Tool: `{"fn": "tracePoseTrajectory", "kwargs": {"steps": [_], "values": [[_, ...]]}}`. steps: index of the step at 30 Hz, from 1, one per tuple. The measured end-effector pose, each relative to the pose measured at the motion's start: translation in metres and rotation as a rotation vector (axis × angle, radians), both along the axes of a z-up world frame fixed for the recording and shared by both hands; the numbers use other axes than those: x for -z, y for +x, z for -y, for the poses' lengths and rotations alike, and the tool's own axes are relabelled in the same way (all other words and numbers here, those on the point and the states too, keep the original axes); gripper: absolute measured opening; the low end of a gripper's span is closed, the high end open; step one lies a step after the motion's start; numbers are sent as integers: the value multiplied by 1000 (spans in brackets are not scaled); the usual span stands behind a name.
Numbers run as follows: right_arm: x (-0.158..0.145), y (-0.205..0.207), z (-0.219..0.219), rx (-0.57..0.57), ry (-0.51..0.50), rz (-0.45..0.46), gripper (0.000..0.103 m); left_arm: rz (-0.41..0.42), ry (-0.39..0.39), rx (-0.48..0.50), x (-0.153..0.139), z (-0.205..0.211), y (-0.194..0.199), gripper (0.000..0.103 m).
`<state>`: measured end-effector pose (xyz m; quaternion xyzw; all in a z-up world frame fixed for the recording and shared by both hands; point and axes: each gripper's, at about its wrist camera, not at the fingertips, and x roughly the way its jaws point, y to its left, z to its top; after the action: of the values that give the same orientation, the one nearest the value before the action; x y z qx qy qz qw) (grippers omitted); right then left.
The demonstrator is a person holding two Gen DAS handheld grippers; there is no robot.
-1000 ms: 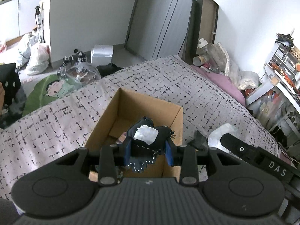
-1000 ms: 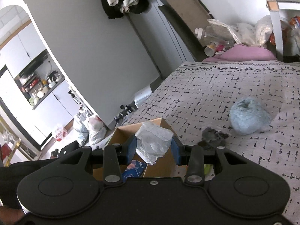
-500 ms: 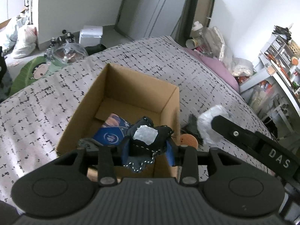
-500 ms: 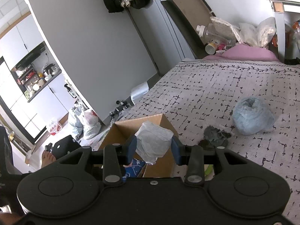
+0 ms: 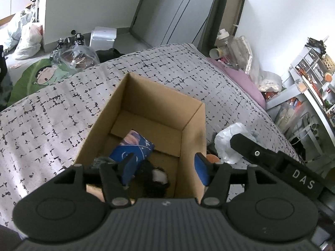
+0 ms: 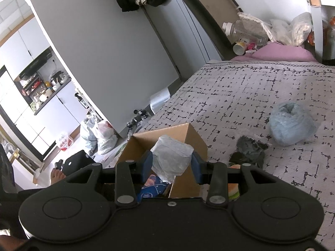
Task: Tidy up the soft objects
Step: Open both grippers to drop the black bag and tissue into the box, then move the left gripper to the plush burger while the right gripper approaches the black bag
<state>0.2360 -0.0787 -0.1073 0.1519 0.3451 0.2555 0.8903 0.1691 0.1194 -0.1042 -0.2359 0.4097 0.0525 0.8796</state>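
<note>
An open cardboard box (image 5: 191, 125) stands on the patterned bed cover. My left gripper (image 5: 164, 165) is open over the box's near end, its right finger outside the box wall. A black soft item with a white patch (image 5: 156, 178) lies inside the box below it, beside a blue printed item (image 5: 134, 148). My right gripper (image 6: 171, 163) is shut on a white crumpled soft bundle (image 6: 171, 160), held above the box's (image 6: 194, 138) right corner. A pale blue fluffy ball (image 6: 292, 123) and a dark grey cloth (image 6: 250, 148) lie on the bed to the right.
An orange item (image 5: 212, 158) lies beside the box, right of it. The bed cover (image 5: 52, 117) spreads left and behind. A pink pillow (image 6: 280, 52) and bottles sit at the bed's far end. Shelves (image 5: 314, 79) stand on the right. Bags lie on the floor (image 5: 25, 39).
My left gripper opened and let go of the black soft item, which dropped into the box. My right gripper with the white bundle stayed shut and held nearly still.
</note>
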Motion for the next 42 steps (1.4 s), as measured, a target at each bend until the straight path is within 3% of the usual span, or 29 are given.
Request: {"fn": "tracePoseTrajectory", "kwargs": {"steps": [12, 14, 22, 26, 35, 42], "values": [[3, 0, -22, -52, -1, -31, 43, -10, 26, -63, -7, -26, -5, 60], [1, -1, -23, -53, 18, -34, 52, -9, 32, -68, -9, -30, -7, 60], [-3, 3, -7, 41, 30, -67, 64, 5, 81, -89, -19, -32, -13, 61], [1, 6, 2, 90, 28, -106, 81, 28, 94, -88, -23, -28, -17, 69], [1, 7, 29, 161, 72, -156, 89, 15, 137, -76, -31, -13, -14, 88], [2, 11, 52, 218, 132, -201, 89, 27, 161, -51, -40, 9, -8, 90]]}}
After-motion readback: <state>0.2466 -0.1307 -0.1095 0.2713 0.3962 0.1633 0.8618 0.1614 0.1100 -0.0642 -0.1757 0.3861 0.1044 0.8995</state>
